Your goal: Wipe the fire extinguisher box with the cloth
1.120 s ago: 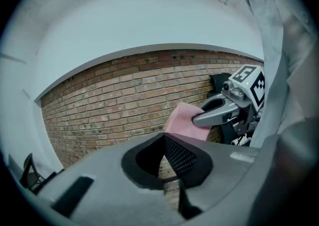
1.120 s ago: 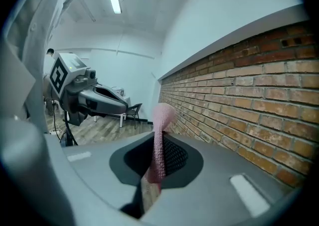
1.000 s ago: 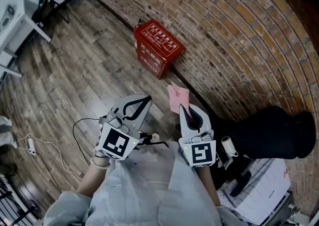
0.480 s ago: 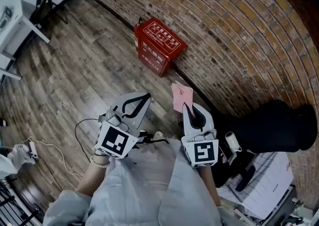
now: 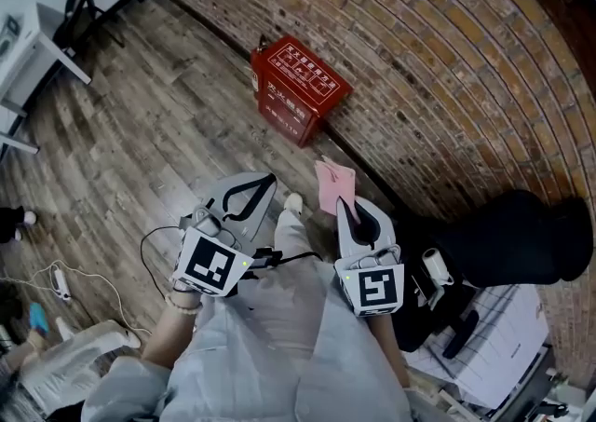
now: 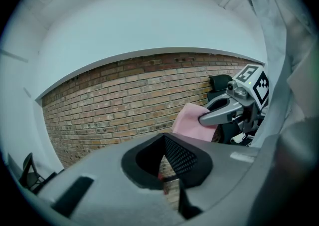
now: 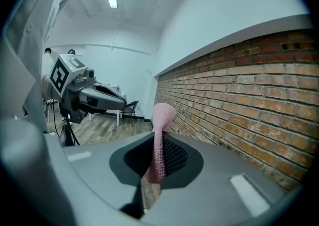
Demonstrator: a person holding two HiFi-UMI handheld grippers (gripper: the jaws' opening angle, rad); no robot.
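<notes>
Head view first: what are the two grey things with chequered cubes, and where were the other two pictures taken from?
No robot here: a person wears a camera on the head, looking down, and holds a tool in each hand. The left hand-held gripper is shut and empty; the right hand-held gripper pinches a pink cloth. The other two pictures come from cameras riding on each gripper, looking along its jaws. On the wooden floor, by the brick wall, stands the red fire extinguisher box, not yet touched.
</notes>
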